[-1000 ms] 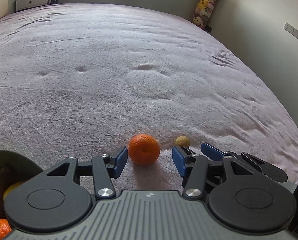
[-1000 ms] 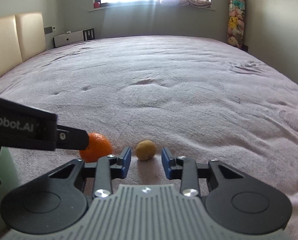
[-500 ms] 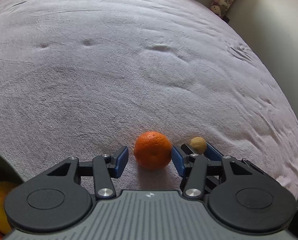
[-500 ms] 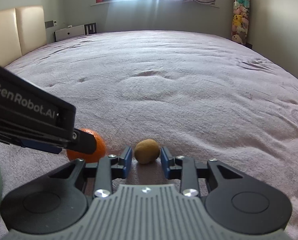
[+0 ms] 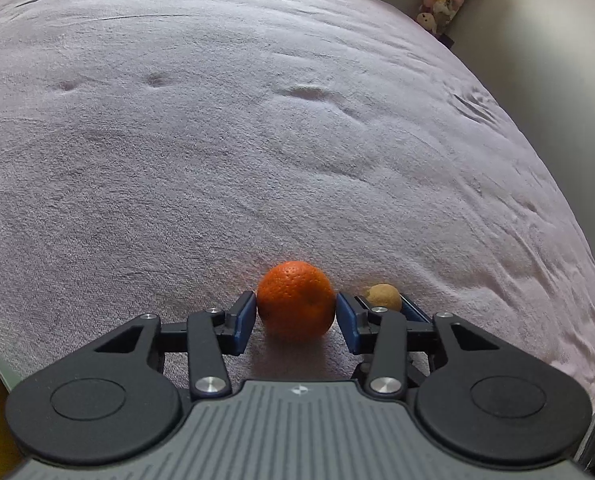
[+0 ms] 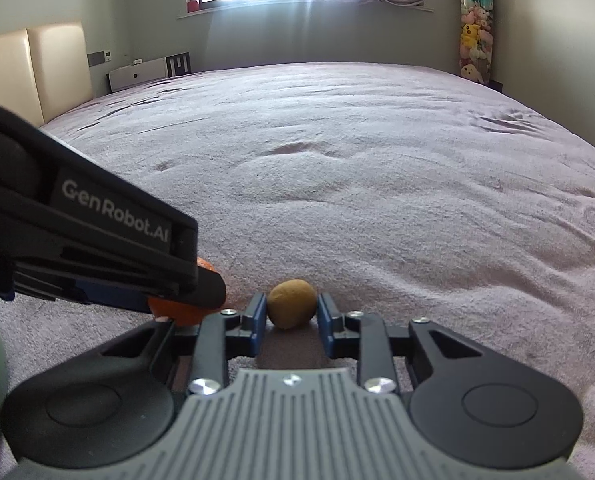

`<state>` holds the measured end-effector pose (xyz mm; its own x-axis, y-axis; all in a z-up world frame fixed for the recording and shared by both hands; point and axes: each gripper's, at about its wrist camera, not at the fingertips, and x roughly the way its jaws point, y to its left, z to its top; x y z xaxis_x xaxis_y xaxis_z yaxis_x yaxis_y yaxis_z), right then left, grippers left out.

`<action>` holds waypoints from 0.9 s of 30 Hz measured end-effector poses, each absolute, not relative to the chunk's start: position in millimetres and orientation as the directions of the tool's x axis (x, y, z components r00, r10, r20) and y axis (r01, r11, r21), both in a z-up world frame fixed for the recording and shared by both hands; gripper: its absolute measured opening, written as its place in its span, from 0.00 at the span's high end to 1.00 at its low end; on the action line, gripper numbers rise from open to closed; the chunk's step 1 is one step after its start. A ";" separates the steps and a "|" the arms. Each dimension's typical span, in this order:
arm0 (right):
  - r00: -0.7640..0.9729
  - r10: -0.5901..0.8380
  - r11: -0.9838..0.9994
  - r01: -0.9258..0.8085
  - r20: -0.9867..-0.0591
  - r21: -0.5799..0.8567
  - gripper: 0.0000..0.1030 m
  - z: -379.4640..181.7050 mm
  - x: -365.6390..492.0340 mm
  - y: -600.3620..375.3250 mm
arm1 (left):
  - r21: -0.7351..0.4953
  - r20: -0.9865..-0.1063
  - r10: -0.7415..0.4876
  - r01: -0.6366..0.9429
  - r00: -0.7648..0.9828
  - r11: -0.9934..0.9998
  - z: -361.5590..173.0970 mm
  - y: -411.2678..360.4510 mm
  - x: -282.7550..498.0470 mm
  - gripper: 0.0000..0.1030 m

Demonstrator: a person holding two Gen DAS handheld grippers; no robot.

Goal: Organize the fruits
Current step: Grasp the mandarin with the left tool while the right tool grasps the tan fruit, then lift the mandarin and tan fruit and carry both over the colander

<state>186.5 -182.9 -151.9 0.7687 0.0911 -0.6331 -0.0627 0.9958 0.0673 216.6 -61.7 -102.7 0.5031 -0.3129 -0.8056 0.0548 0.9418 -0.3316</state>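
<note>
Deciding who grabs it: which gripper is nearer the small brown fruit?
Right. The right gripper has the brown fruit between its fingers; the left gripper straddles the orange beside it, jaws closing.

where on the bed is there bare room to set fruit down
Free: the bedspread beyond the orange and kiwi, up to the window wall. Crowded: the near edge, where the left gripper and right gripper straddle the fruits side by side.
</note>
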 end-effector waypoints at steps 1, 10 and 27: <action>0.768 0.090 0.996 -0.062 -0.634 0.066 0.77 -151.5 186.6 -182.9 | -0.334 -0.805 -0.314 0.052 0.503 0.941 -102.8 -61.5 216.7 0.53; 0.765 0.084 0.996 -0.057 -0.638 0.062 0.77 -143.7 186.9 -181.4 | -0.337 -0.797 -0.306 0.039 0.521 0.941 -86.4 -55.1 208.3 0.54; 0.812 0.126 0.991 -0.124 -0.570 0.043 0.77 -74.7 146.3 -163.2 | -0.305 -0.735 -0.256 0.031 0.628 0.952 -5.2 -28.3 153.6 0.54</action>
